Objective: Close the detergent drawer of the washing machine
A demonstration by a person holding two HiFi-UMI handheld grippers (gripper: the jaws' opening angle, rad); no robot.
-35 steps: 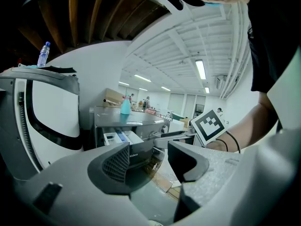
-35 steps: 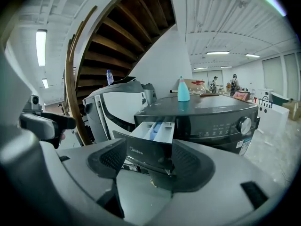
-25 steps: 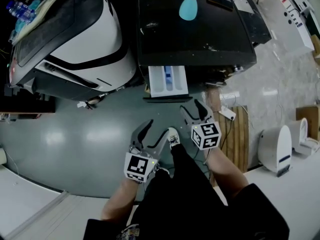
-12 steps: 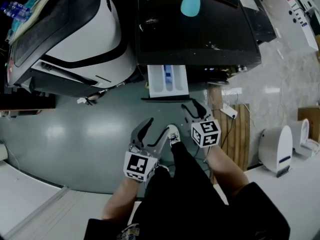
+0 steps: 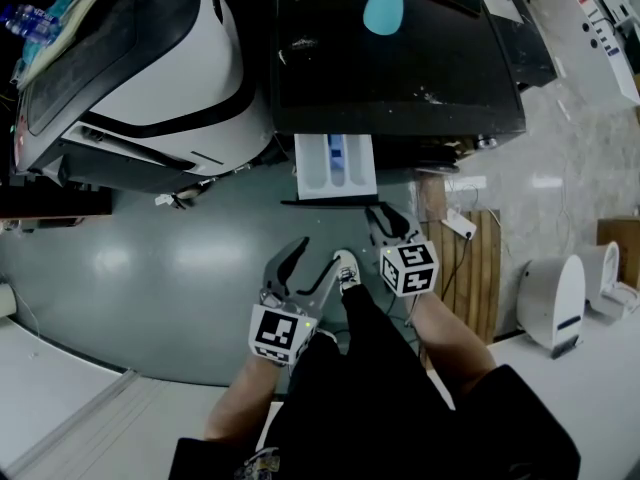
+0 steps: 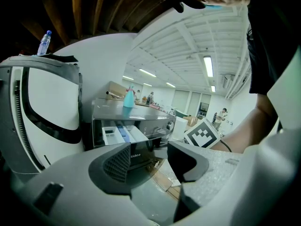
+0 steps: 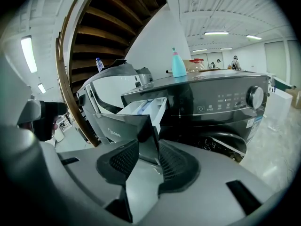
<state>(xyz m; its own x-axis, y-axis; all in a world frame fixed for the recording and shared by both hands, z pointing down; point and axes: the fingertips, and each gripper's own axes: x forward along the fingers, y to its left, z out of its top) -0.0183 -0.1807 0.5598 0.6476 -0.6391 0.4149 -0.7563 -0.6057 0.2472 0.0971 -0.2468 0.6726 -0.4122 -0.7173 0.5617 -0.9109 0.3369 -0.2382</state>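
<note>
The detergent drawer [image 5: 335, 163] stands pulled far out of the front of the washing machine [image 5: 400, 68], at its upper left, so the task is not yet done. The right gripper [image 5: 388, 218] is just in front of the machine, beside the right corner of the drawer's front panel. Its jaws are closing, and in the right gripper view this corner shows in the gap between them; I cannot say for sure that the pads already touch it. The left gripper [image 5: 318, 255] hangs farther from the machine, its jaws apart and empty.

The risk I see is an off-centre push. Pressed only at one corner, the drawer may skew and jam in its slot, or the pads may slip off the smooth panel.
</note>
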